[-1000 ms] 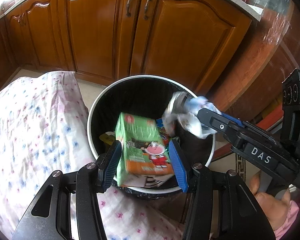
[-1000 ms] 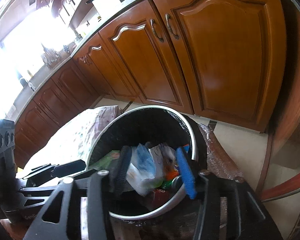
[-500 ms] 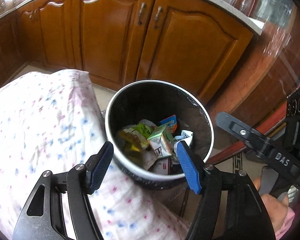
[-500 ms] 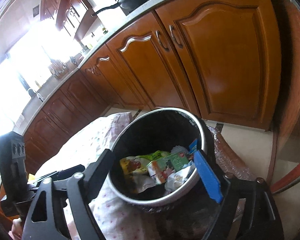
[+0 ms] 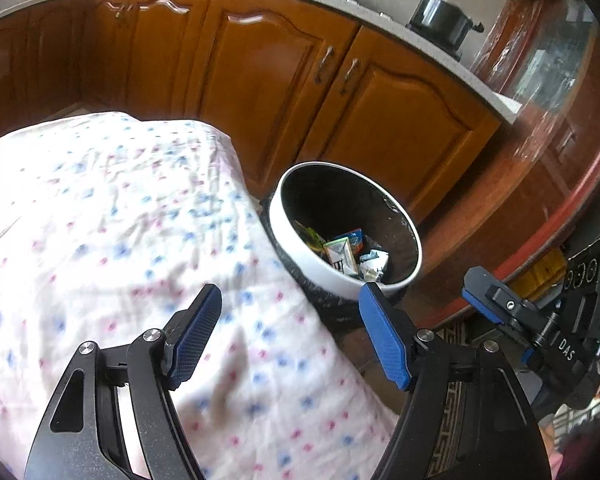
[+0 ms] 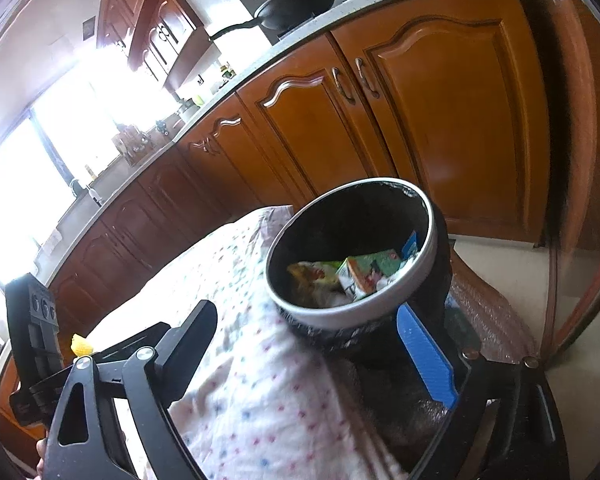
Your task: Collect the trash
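A round bin with a white rim [image 5: 312, 258] and black liner stands on the floor beside the cloth-covered table; it also shows in the right wrist view [image 6: 340, 314]. Inside lie a green carton [image 6: 370, 274], a crumpled wrapper [image 5: 374, 262] and other packets. My left gripper [image 5: 290, 330] is open and empty, above the table edge near the bin. My right gripper [image 6: 320, 350] is open and empty, just short of the bin; it also shows at the right of the left wrist view [image 5: 512, 312].
A white tablecloth with pink and blue dots [image 5: 100, 220] covers the table at left. Brown kitchen cabinets [image 5: 284, 80] stand behind the bin. A pot [image 5: 440, 16] and a pan [image 6: 296, 0] sit on the counter. A plastic-wrapped chair [image 6: 488, 320] is under the bin's right side.
Both grippers opened and dropped the green carton and the crumpled wrapper into the bin. Both have since pulled back up and away from it, over the table edge.
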{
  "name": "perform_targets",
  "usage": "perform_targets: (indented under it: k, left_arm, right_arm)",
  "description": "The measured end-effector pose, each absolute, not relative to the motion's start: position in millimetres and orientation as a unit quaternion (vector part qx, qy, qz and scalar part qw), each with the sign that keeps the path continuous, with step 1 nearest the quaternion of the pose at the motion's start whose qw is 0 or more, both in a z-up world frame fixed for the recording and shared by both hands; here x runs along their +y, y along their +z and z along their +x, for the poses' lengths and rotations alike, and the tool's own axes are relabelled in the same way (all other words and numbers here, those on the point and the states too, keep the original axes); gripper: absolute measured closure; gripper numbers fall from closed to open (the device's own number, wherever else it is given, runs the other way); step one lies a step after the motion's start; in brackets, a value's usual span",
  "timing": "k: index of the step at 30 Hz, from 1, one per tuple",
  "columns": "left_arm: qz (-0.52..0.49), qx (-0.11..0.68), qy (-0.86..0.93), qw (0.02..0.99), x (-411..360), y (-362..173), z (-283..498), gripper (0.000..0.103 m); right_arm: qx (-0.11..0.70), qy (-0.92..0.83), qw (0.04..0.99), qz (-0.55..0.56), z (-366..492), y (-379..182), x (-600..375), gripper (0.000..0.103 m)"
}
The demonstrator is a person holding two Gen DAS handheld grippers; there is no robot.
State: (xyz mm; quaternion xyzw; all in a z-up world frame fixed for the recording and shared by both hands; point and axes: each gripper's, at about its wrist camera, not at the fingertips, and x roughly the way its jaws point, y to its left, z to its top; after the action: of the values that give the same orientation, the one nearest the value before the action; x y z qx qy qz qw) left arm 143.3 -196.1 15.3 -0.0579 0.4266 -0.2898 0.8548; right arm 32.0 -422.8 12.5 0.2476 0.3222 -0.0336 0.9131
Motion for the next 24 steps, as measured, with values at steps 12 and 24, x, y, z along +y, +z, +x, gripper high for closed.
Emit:
perform_targets:
  k: [12, 24]
  left_arm:
    - [-0.077, 0.377, -0.289, 0.877, -153, 29, 100, 0.028]
    - [-0.049, 0.222, -0.229, 0.947, -128, 71, 45, 0.0]
  right_arm:
    - [0.282, -0.046, 0.938, 0.195, -5, 41, -388, 0.003]
    - [0.184, -0.089, 0.977, 0.057, -36, 70, -344, 0.0]
